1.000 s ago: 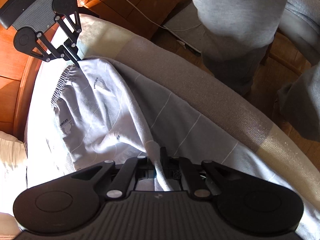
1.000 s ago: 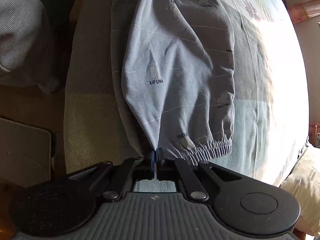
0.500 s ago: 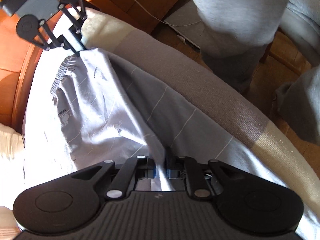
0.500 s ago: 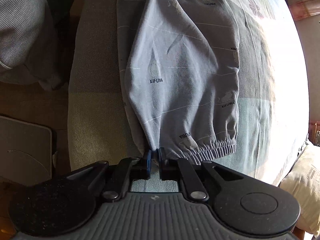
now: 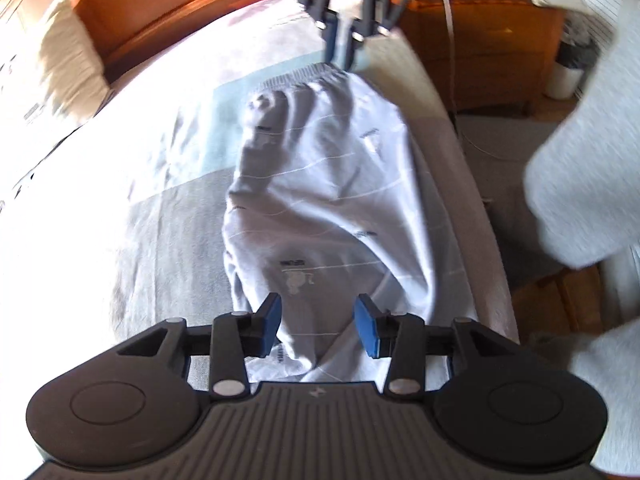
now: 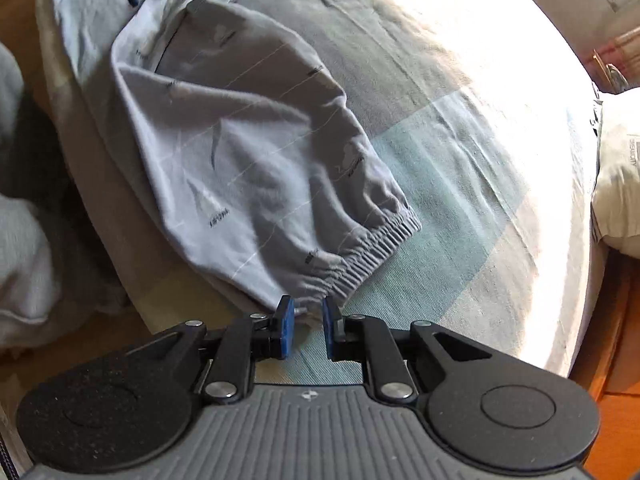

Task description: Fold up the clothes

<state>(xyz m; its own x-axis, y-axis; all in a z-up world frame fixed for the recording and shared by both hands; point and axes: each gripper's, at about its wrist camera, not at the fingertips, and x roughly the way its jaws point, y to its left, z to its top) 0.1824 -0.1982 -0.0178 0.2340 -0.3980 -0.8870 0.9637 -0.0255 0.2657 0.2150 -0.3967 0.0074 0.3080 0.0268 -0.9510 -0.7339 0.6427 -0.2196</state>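
Left gripper [image 5: 317,330]: jaws spread, blue pads clear of cloth; they have just been opening, and the fabric beneath them lies slack, not pinched. Right gripper [image 6: 307,327]: jaws parted by a narrow gap, also just opening; the elastic cuff [image 6: 374,246] sits just ahead of its tips, with no pad visibly pressing on it.

The grey garment [image 5: 332,200] (printed, with thin pale lines; looks like a trouser leg or sleeve) lies flat on the bed cover [image 5: 168,216], near the bed's edge. Its long axis runs straight from one gripper to the other: cuff end at the right gripper, opposite end under the left gripper. Each gripper appears at the far end of the other's view, so they face one another along the cloth.

Judgement: the piece seems laid out and released. A fold bringing the ends together would run along this axis. The right hand is nearer the cuff, the left nearer the bunched upper end, where more fabric [image 6: 80,28] trails beyond.

A pillow [image 6: 618,184] lies well off to the right gripper's right.
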